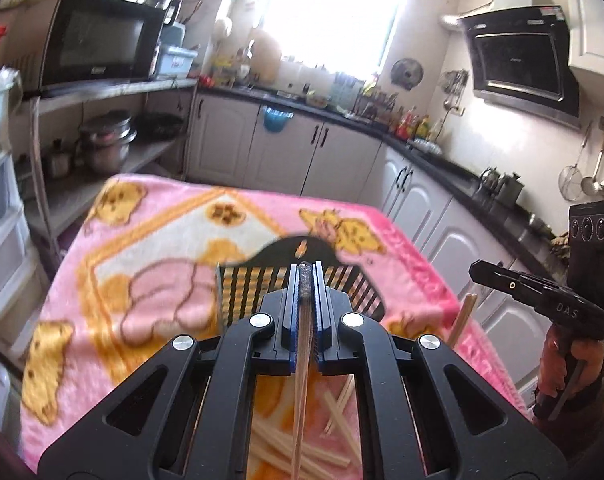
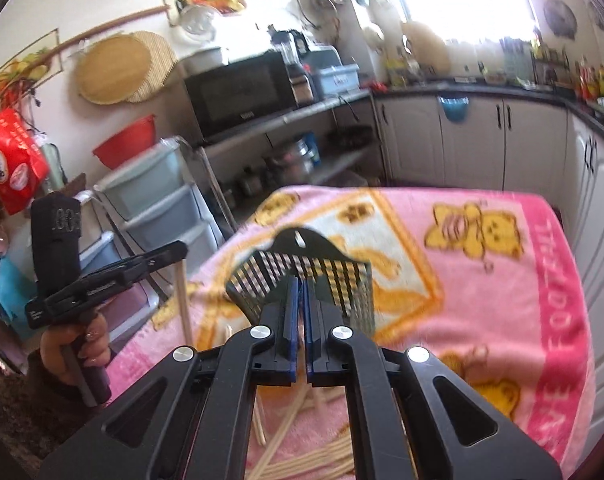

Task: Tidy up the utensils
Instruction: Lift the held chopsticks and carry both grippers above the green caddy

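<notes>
Each chopstick should be lowered tip-first into the black slotted holder (image 2: 302,276) lying on the pink blanket (image 1: 149,248). The left gripper (image 1: 305,280) is clamping a pale wooden chopstick (image 1: 299,408); the right gripper (image 2: 302,292) is pinching another (image 1: 464,318). More loose chopsticks (image 1: 326,440) are lying scattered nearest the cameras.

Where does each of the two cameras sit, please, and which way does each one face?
Left wrist: on the left gripper, shut on a thin wooden chopstick, facing the pink blanket-covered table and black slotted utensil holder; right gripper and hand at right.
Right wrist: on the right gripper, shut, facing the same holder; left gripper and hand at left.
Shared: table, holder, loose chopsticks, black microwave.
</notes>
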{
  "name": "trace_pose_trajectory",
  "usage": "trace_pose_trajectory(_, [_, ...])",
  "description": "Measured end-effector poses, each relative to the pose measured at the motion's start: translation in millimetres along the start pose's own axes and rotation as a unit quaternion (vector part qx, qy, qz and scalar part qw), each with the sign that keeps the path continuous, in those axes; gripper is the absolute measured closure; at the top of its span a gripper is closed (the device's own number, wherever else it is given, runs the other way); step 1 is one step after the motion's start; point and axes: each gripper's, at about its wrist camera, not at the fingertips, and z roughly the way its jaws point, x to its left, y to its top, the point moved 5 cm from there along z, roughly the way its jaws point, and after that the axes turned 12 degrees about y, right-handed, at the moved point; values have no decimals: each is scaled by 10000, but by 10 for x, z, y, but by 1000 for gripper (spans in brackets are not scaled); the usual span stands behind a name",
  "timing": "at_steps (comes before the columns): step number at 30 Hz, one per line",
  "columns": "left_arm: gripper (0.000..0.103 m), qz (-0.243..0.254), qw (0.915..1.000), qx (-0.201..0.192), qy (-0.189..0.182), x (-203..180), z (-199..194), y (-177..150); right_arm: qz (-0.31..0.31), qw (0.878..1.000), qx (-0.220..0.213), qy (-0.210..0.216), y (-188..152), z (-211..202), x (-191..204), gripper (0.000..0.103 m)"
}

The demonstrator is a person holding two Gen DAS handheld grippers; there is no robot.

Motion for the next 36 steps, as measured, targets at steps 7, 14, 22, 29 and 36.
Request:
trace_pose_trajectory(7, [100,55,9982,-579,-170,-157,-182,463,-326,9980,-536,77,443,-169,213,101])
trace_pose_trajectory(14, [100,49,9945,-1040,-131,-222,-259,850,-532,9940,-925,230,836,-244,335,101])
trace_pose_trajectory(22, [100,-57,9920,-1253,159,-160,-129,1195,-493,9930,-1054,198,1185,-104,236,101])
trace_pose_trajectory(29, [100,8,9871,-1528,478,-119,-28,1340,-450,9924,-1143,36,1402,-9,124,101])
trace_pose_trajectory(36, [100,10,9845,-1623,663,-40,193,1293,-195,9933,-1136,58,1407,122,-2,101])
